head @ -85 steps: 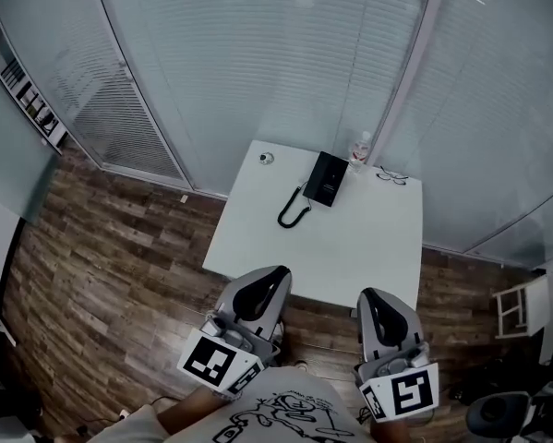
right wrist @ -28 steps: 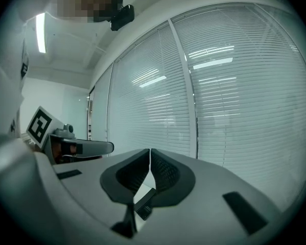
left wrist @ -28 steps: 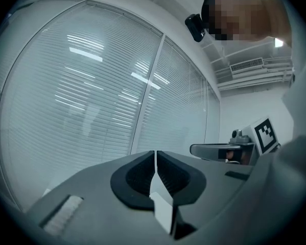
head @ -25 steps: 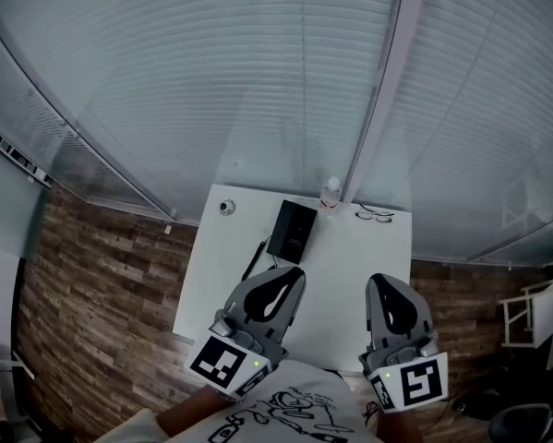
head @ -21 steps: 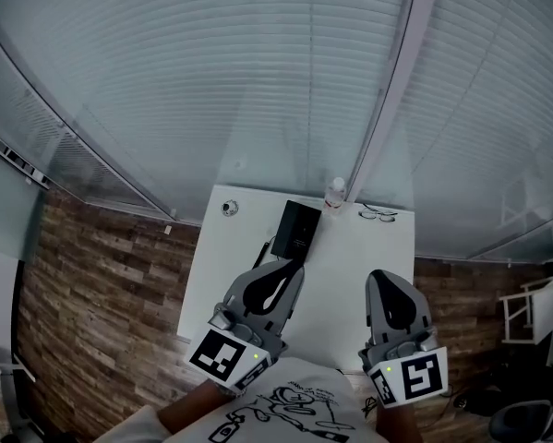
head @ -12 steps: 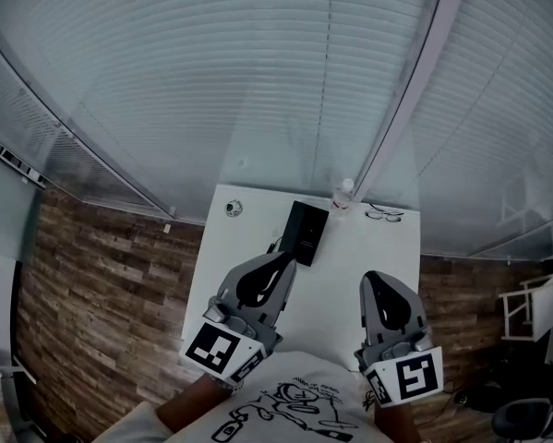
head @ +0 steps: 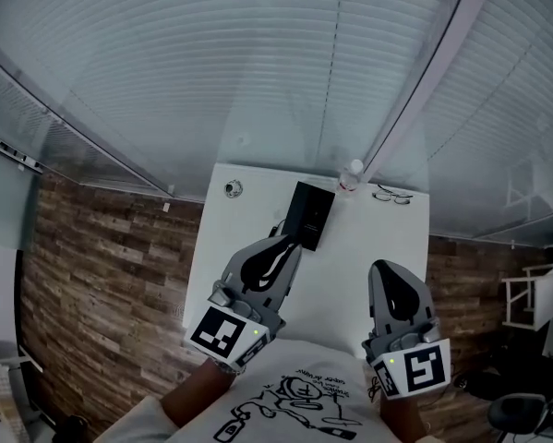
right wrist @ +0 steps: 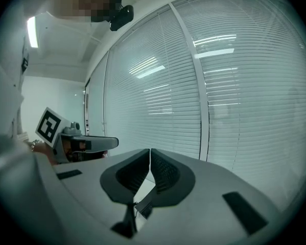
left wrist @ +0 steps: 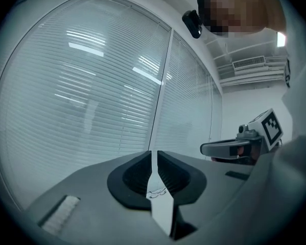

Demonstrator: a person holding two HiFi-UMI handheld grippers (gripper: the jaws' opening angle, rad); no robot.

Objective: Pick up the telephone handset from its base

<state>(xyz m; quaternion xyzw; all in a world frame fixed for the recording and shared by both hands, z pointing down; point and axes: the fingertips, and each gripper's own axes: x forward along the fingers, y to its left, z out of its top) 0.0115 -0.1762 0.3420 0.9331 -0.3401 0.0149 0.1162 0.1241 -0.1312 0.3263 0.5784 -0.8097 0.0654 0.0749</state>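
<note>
At the bottom of the head view is the person's printed shirt (head: 294, 404). Just above it, both tools reach up the frame. The left gripper (head: 282, 244) has its jaws pressed together with nothing between them; its own view shows only a thin sliver of table through the slit. The right gripper (head: 392, 268), at lower right, also has its tips meeting and carries nothing.

Beyond them lies the white table (head: 373, 238). The telephone (head: 311, 215) sits at its upper middle, the handset resting on the base, so the two read as one black block. It is just past the left gripper's tip. A cord (head: 277, 226) trails from its lower left, partly behind that gripper. Farther up stand a bottle (head: 350, 175), a pair of glasses (head: 392, 195) and a small round object (head: 233, 188), with the window blinds (head: 258, 63) behind.

The step in hand looks like the approach. To do it well, the nearer left gripper should probably spread its jaws before arriving, straddle the handset across its narrow width and lift straight up. The cord needs slack so the base is not dragged.
</note>
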